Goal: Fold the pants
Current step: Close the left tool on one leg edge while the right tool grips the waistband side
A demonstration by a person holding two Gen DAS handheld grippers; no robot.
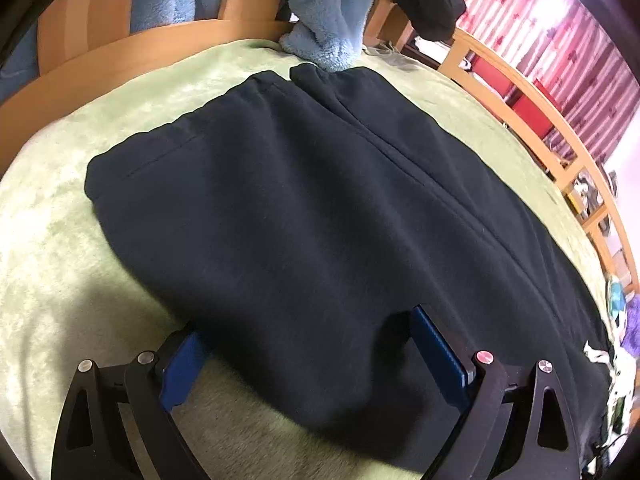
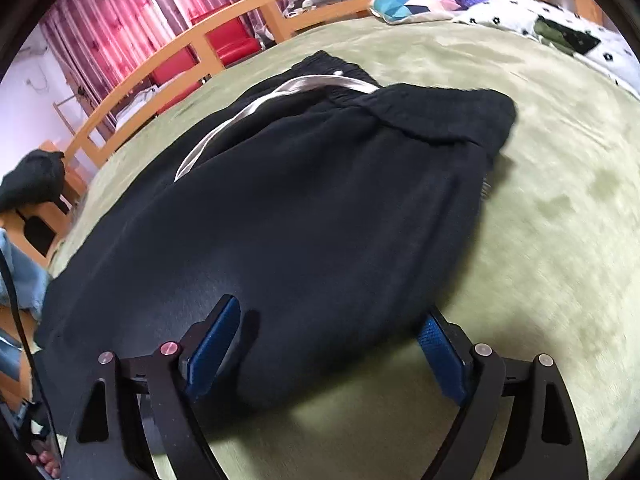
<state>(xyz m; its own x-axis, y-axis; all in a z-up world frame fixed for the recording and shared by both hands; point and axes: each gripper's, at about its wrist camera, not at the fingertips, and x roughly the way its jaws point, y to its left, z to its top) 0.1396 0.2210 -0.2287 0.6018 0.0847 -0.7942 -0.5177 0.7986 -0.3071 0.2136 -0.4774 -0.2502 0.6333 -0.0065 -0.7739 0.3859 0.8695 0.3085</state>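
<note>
Hovering over the black pants (image 1: 304, 208) on the green bed (image 1: 60, 240), both my grippers point down. Left gripper (image 1: 308, 344) and right gripper (image 2: 332, 332) jaws stand apart, gripping nothing.

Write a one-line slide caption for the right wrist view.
Open right gripper poised over the near edge of black pants lying on a green blanket.

Pants (image 1: 304, 200) spread flat on bed (image 1: 52, 240), near edge between fingers of left claw (image 1: 308, 344) and right claw (image 2: 332, 336). Beyond left claw, fleece garment (image 1: 324, 20); beyond right claw, waistband (image 2: 420, 108), then pillow (image 2: 408, 4).
</note>
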